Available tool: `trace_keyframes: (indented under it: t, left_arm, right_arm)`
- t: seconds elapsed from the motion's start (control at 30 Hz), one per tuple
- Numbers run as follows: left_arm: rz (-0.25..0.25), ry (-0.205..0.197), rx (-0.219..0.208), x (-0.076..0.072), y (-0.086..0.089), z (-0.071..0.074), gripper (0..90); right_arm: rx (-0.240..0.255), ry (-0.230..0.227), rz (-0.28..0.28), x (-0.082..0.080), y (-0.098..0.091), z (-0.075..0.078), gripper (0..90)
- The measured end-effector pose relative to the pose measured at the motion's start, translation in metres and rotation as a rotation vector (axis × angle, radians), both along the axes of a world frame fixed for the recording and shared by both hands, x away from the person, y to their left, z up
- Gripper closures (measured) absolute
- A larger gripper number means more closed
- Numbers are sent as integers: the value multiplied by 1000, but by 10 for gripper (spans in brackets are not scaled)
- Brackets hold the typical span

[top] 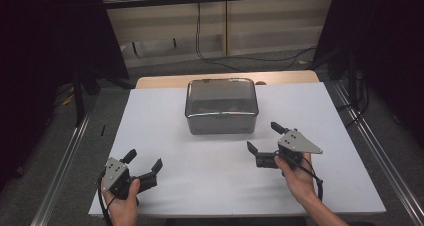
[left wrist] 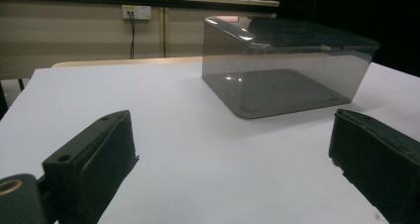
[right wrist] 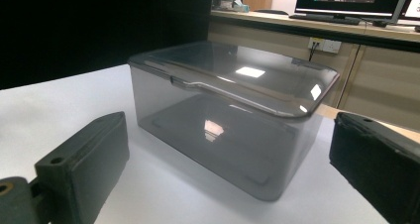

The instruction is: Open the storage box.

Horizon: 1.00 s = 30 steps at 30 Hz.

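High view: lidded grey box between hand-held grippers.

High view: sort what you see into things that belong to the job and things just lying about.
Belongs to the job:
- grey box, lid shut on it
- left gripper, fingers apart, short of the box
- right gripper, fingers apart, nearer the box

Just lying about:
- white table that bears the box
- black cable on the floor behind
- wall socket
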<state>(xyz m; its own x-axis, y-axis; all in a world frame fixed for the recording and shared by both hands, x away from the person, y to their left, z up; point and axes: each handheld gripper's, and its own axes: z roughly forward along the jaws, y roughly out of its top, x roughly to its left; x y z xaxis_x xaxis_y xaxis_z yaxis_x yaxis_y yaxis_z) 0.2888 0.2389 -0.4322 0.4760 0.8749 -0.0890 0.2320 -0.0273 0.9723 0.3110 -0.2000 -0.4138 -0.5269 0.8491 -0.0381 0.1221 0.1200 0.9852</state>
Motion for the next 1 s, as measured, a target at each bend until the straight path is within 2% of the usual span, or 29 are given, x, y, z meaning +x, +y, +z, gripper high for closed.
trace_keyframes:
  t: [0.23, 0.3, 0.4, 0.53, 0.73, 0.77, 0.83, 1.0]
  left_arm:
    - [-5, 3, 1, 0, -1, 0, 39]
    - [-5, 5, 8, 1, -1, -1, 39]
    - [-9, 13, 10, 2, -1, -2, 38]
    - [-12, 10, 8, 2, -1, -2, 38]
    - [-32, -7, 12, 1, -1, -1, 34]
    - [-35, -6, 9, 1, -1, -1, 33]
    - [-34, -3, 8, 2, 0, -1, 34]
    - [-27, 6, 5, 4, 1, -2, 34]
  right_arm:
    - [-28, 3, 6, 8, 11, 1, 36]
    - [-47, -13, 8, 10, 13, 4, 36]
    - [-40, -24, 10, 14, 18, 8, 36]
    - [-69, -46, 15, 19, 26, 11, 34]
    - [-85, -29, 45, 25, 34, 16, 27]
    - [-100, -22, 58, 28, 36, 18, 35]
    - [-128, -18, 49, 30, 39, 19, 30]
    - [-193, -60, 37, 33, 45, 22, 21]
